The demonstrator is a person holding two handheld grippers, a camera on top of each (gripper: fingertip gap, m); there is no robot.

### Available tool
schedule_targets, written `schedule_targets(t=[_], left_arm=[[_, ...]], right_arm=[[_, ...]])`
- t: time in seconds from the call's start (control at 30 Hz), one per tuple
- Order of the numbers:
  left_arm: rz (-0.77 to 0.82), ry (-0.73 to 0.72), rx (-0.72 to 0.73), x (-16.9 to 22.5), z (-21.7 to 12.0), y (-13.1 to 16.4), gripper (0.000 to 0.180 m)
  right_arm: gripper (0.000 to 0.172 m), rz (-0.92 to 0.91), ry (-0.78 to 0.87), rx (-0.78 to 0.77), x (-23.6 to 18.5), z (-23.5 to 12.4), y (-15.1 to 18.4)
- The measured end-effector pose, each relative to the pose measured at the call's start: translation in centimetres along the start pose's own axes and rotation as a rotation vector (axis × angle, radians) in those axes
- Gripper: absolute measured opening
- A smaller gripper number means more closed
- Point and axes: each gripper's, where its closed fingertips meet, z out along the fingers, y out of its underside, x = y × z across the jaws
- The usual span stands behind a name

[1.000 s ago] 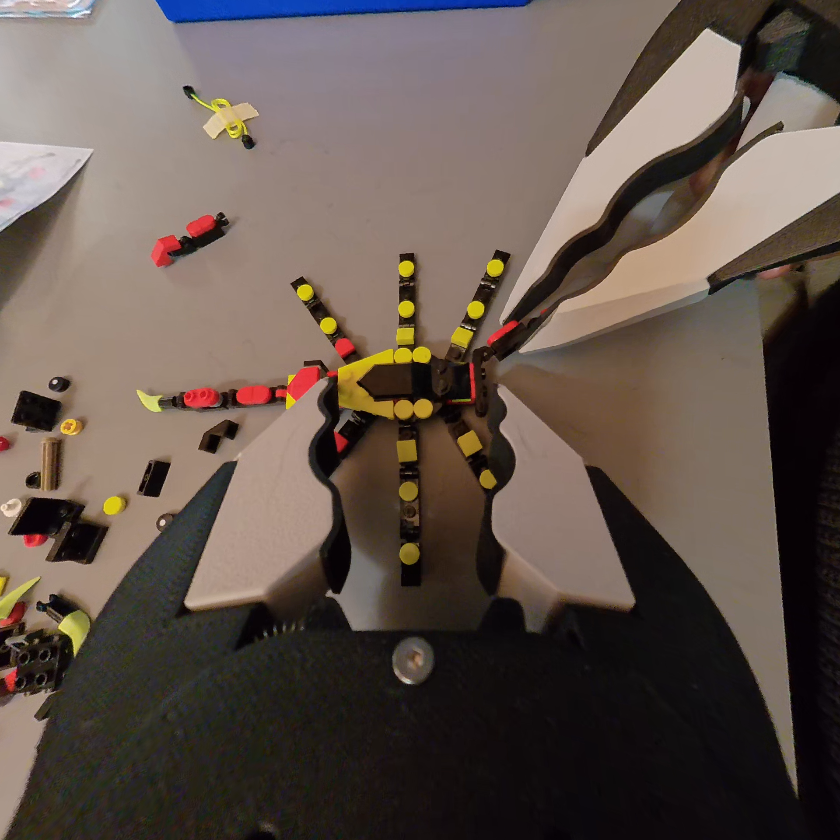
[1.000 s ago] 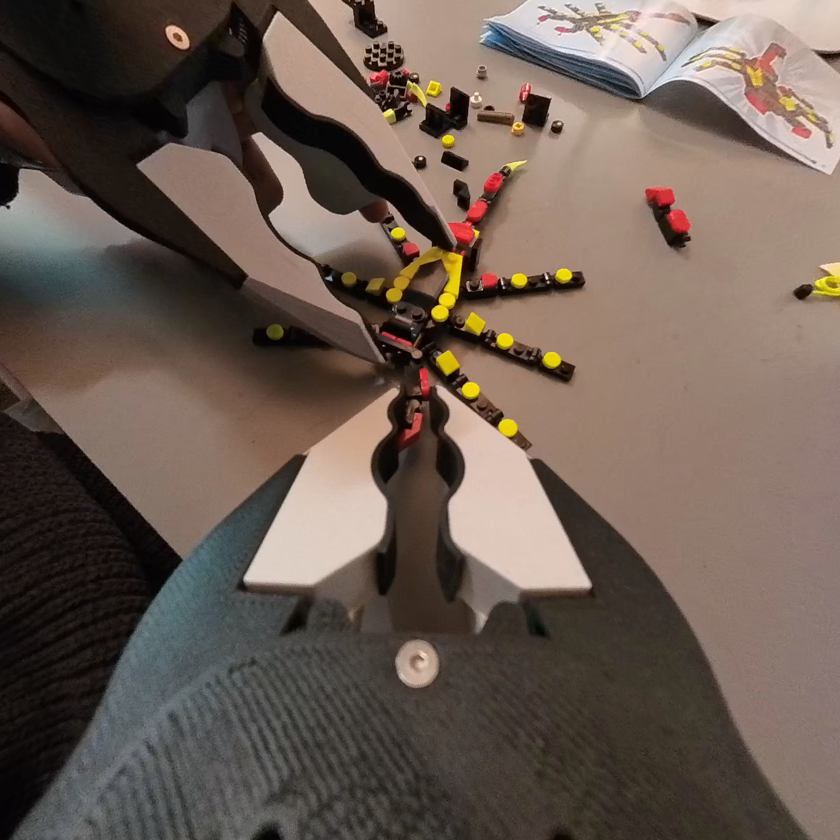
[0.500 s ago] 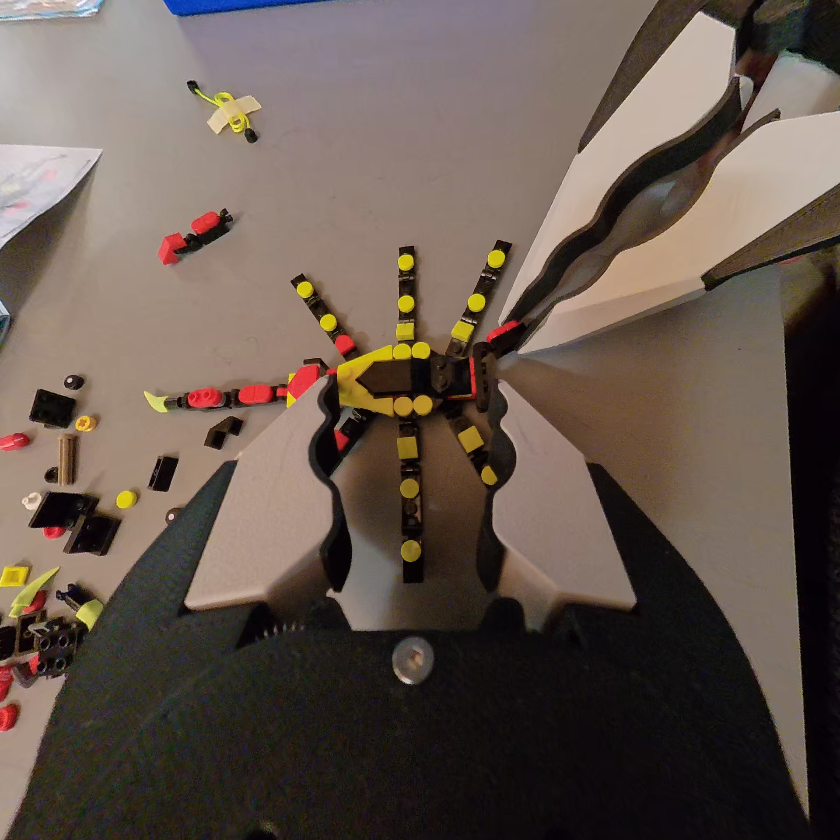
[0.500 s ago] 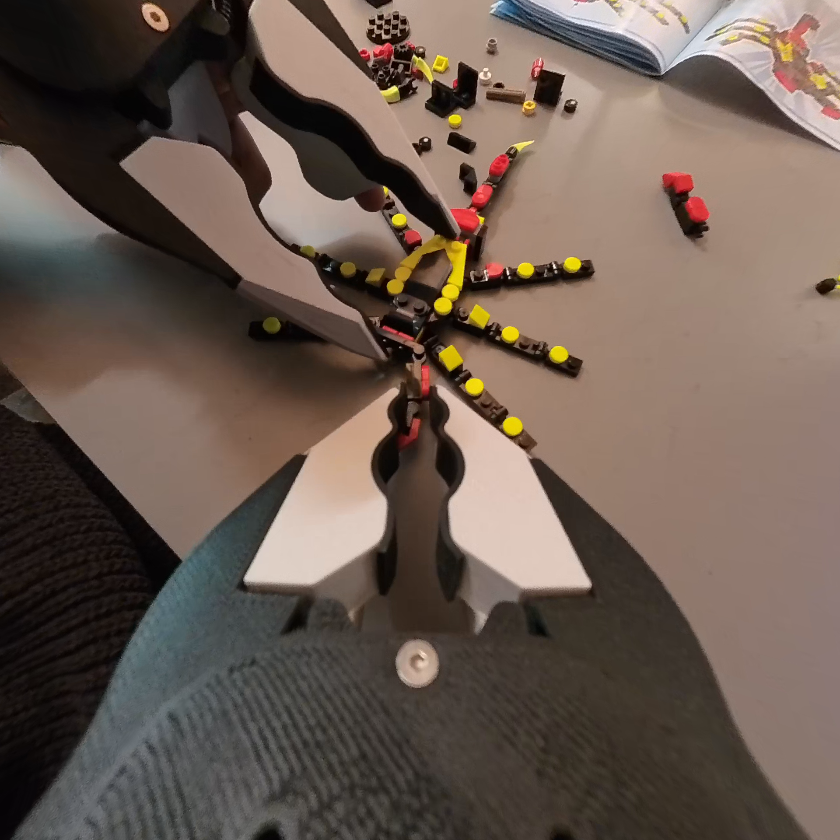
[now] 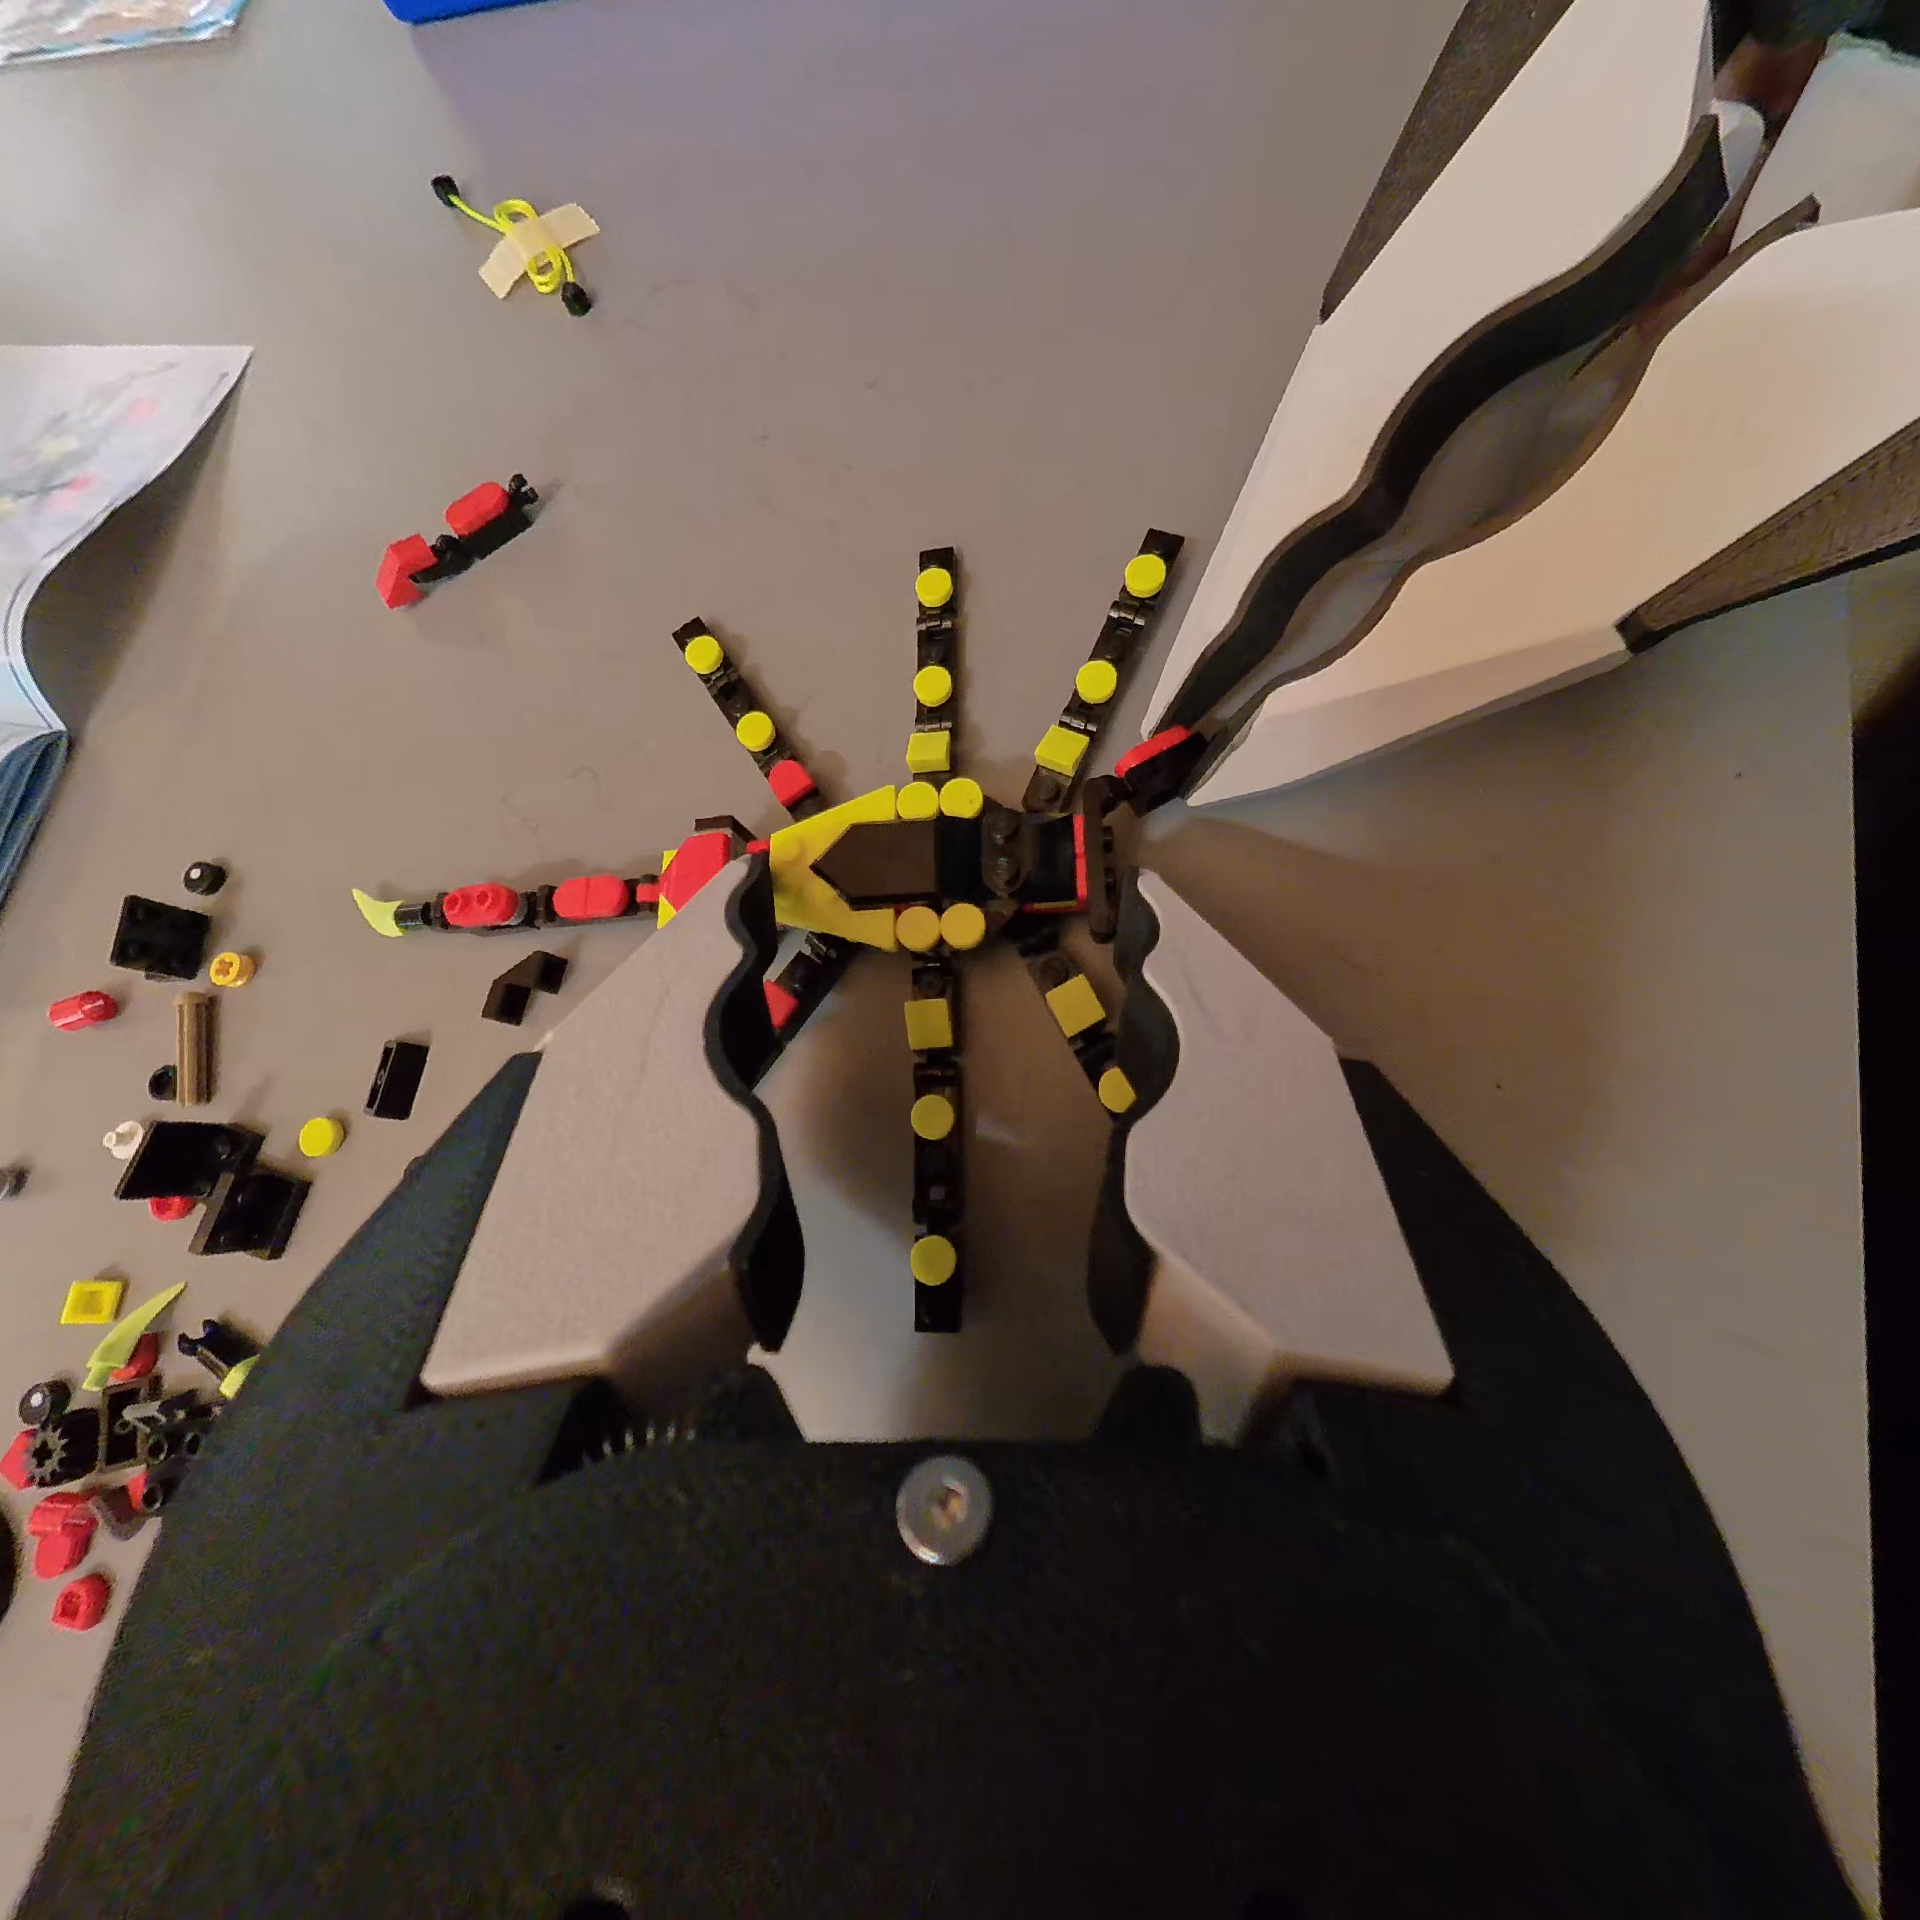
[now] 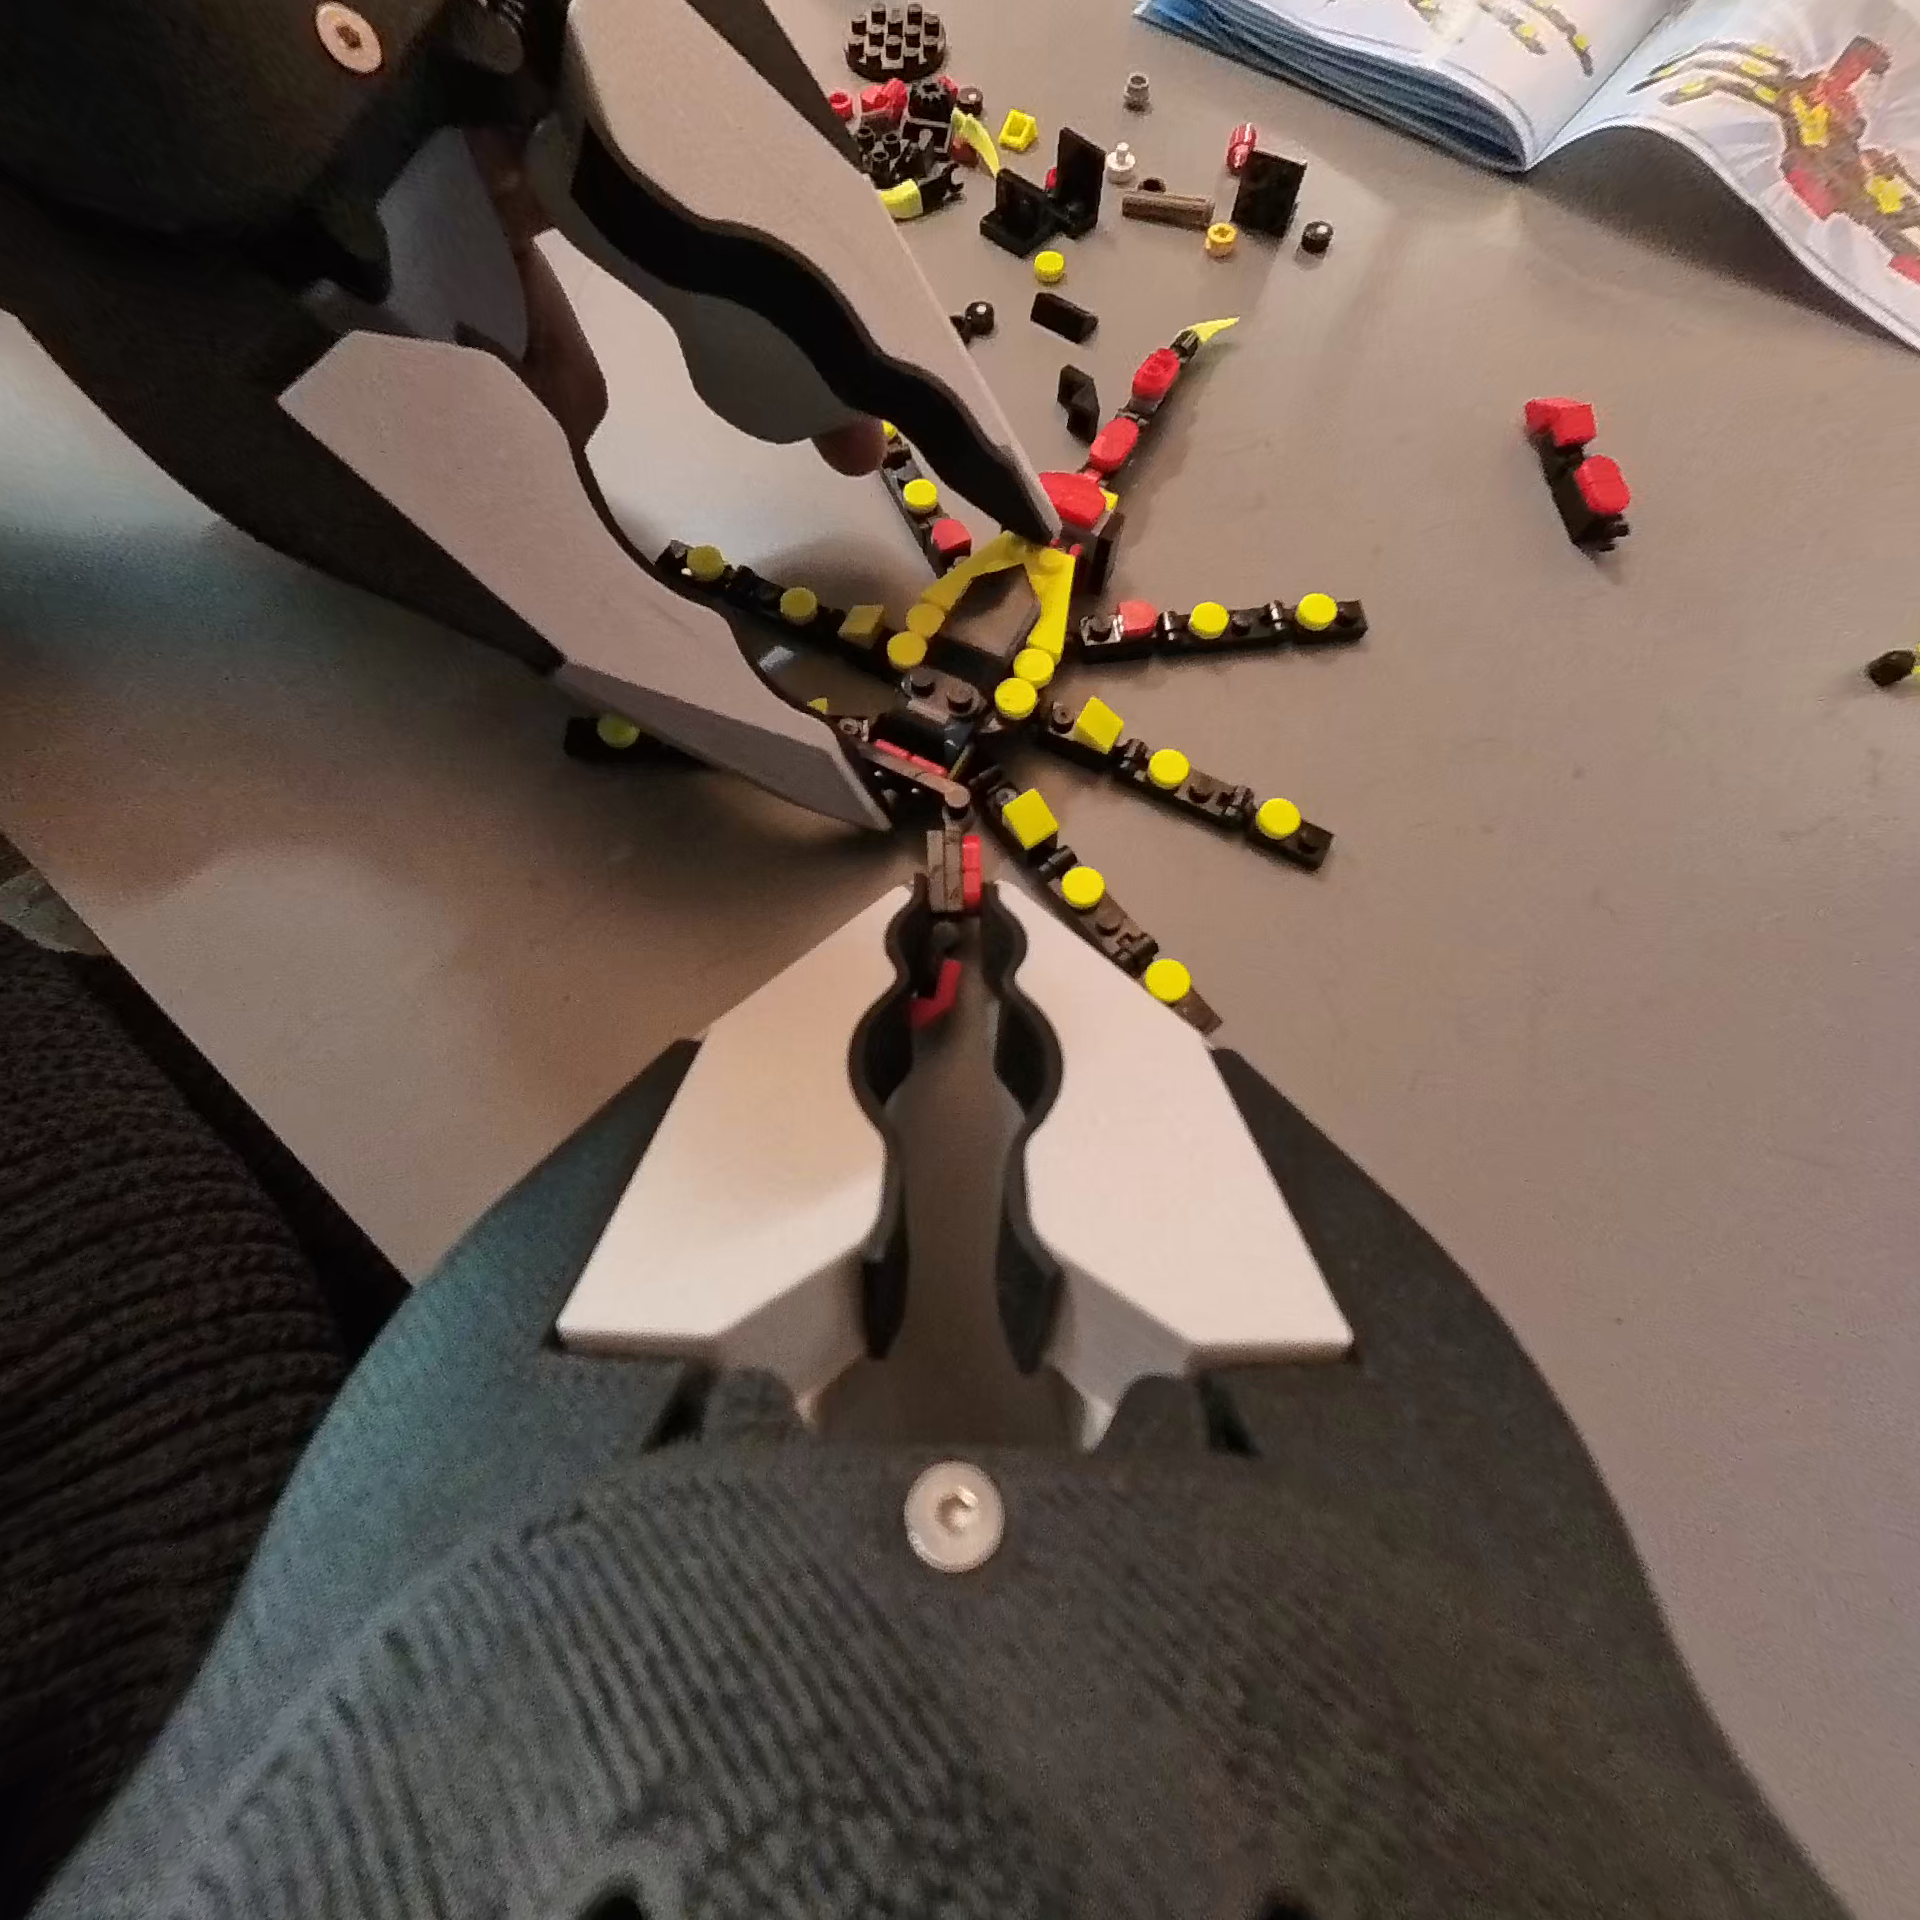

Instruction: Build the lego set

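Right hand-held gripper [image 6: 951, 902] clamps a red-black piece [image 6: 958, 868] over grey table [image 6: 1558, 1039] (brick-strewn).

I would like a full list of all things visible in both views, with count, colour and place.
brick scorpion model: one, black, yellow, red; table centre, between left tongs' fingertips.
black-and-red arm piece: one; at the model's front end, clamped by right tongs.
small red-black assembly: one; apart, beyond the model.
loose bricks: many, black, red, yellow; scattered left.
taped yellow cord: one; far side.
instruction booklet: one, blue-white; open.
table: grey.
left tongs: grey fingers, on the model's two ends.
right tongs: nearly closed.
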Motion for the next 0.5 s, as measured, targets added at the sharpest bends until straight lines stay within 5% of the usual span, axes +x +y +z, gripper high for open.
schedule_targets(t=[0.5], left_arm=[[0.041,-0.056,-0.065,-0.08,0.04,0.29,0.065]], right_arm=[[0.008,0.005,0.0,-0.017,0.03,0.1,-0.1]])
